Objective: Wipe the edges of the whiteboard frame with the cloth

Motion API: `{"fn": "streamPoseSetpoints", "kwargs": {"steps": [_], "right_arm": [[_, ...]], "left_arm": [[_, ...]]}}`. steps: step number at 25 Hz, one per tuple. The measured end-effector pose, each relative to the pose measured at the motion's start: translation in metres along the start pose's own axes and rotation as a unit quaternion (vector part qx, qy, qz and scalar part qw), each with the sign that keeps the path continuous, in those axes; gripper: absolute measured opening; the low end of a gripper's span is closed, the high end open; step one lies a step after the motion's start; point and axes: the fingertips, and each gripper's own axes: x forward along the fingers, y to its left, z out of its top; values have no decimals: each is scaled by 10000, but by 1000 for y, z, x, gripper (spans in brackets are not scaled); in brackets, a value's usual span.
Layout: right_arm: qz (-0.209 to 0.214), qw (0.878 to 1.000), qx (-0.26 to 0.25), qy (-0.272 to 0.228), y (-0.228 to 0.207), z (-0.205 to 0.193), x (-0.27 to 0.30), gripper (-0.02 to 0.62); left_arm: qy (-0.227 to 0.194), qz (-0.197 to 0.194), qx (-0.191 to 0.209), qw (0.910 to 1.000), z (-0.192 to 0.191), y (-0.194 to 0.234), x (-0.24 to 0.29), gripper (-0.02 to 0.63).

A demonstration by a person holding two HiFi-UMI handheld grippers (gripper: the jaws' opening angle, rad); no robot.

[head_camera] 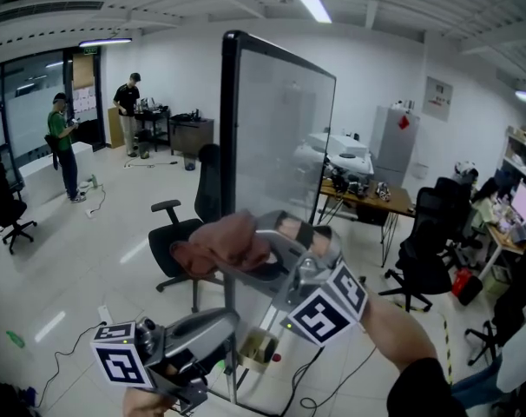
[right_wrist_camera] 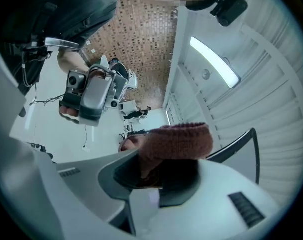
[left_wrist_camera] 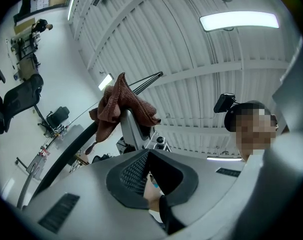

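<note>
My right gripper (head_camera: 250,248) has its fingers clamped on the cloth (head_camera: 213,245), which bunches past the tips at the whiteboard frame's (head_camera: 227,129) left edge. My left gripper (head_camera: 220,327) has its fingers together and empty, low beside that edge.

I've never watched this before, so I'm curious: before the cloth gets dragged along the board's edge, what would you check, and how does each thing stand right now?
1. Cloth gripped by the right claw: ok, jaws shut on it.
2. Cloth pressed against the whiteboard frame: cannot tell; it overlaps the left edge in the head view, but contact is unclear.
3. Left claw out of the way: ok, shut, empty, held low.
4. Frame edge above the cloth unobstructed: ok.
5. Bystanders clear: ok, far across the room.
</note>
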Motion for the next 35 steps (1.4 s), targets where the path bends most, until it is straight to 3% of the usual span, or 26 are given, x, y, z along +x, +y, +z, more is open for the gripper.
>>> {"fn": "streamPoseSetpoints", "kwargs": {"steps": [19, 27, 35], "right_arm": [[71, 9984, -304, -467, -62, 4, -17, 92], [219, 9962, -486, -692, -84, 10, -20, 92], [352, 9941, -632, -808, -96, 6, -22, 92]], "left_arm": [[49, -252, 792, 9965, 33, -46, 58, -5], [158, -530, 912, 9943, 44, -56, 79, -5], [222, -558, 1161, 9914, 53, -55, 106, -5]]}}
